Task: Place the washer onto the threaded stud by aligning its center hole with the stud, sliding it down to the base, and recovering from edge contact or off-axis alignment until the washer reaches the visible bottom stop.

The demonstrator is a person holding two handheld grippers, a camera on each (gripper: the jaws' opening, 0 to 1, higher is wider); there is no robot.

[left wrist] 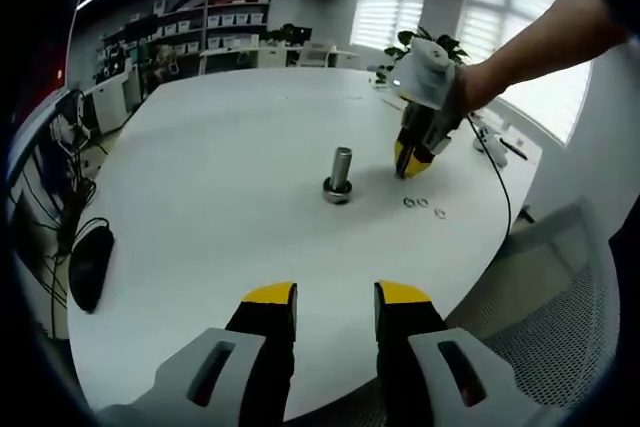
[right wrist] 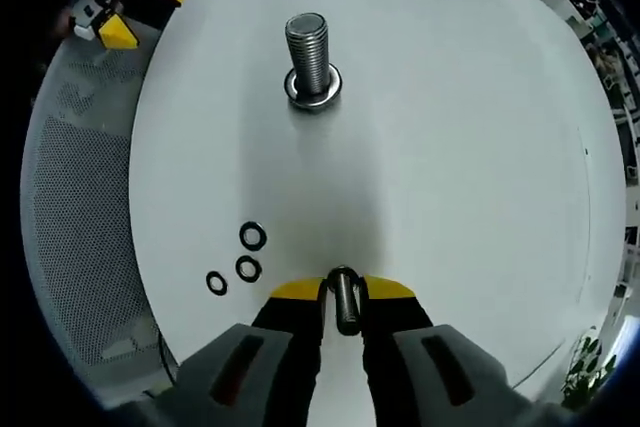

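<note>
Washer (right wrist: 344, 299), dark and edge-on, sits pinched in right gripper (right wrist: 343, 292); left gripper (left wrist: 336, 294) gapes.

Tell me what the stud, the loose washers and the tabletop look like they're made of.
Threaded stud: bare steel by the look, grey with bright glints on the thread ridges, standing in a shiny metal base ring.
Loose washers: three thin dark rings, probably black-finished metal, though rubber can't be ruled out at this size.
Tabletop: smooth white surface with a faint sheen, likely laminate or painted board.
</note>
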